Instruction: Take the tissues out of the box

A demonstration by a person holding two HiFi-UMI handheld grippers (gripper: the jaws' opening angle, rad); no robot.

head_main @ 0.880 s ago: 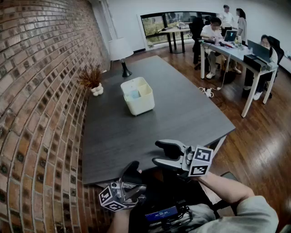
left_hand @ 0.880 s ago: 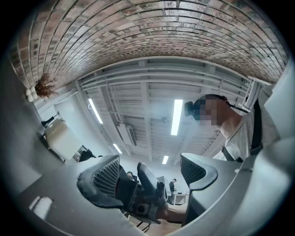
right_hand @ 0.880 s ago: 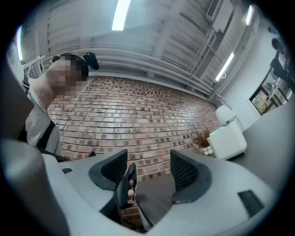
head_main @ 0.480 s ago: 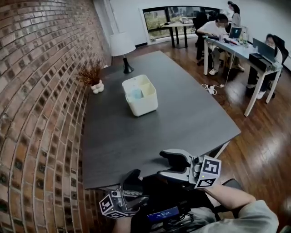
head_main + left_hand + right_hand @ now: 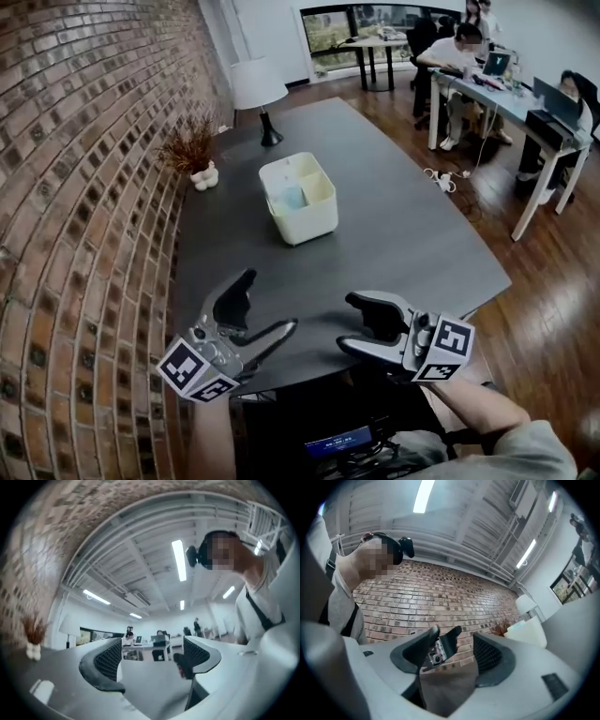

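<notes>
Spread, empty: left gripper [image 5: 269, 302], right gripper [image 5: 347, 322], well apart from cream box [image 5: 314, 221]. Tissues [image 5: 290, 197] probably soft, light; pinch exposed top gently.

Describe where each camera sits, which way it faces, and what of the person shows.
Head view: on the head, looking down at table, box, left claw, right claw, forearms.
Left gripper view: on left claw, facing the office; torso at right.
Right gripper view: on right claw, facing brick wall; torso at left.
Shared: head and right gripper views show the box.
</notes>
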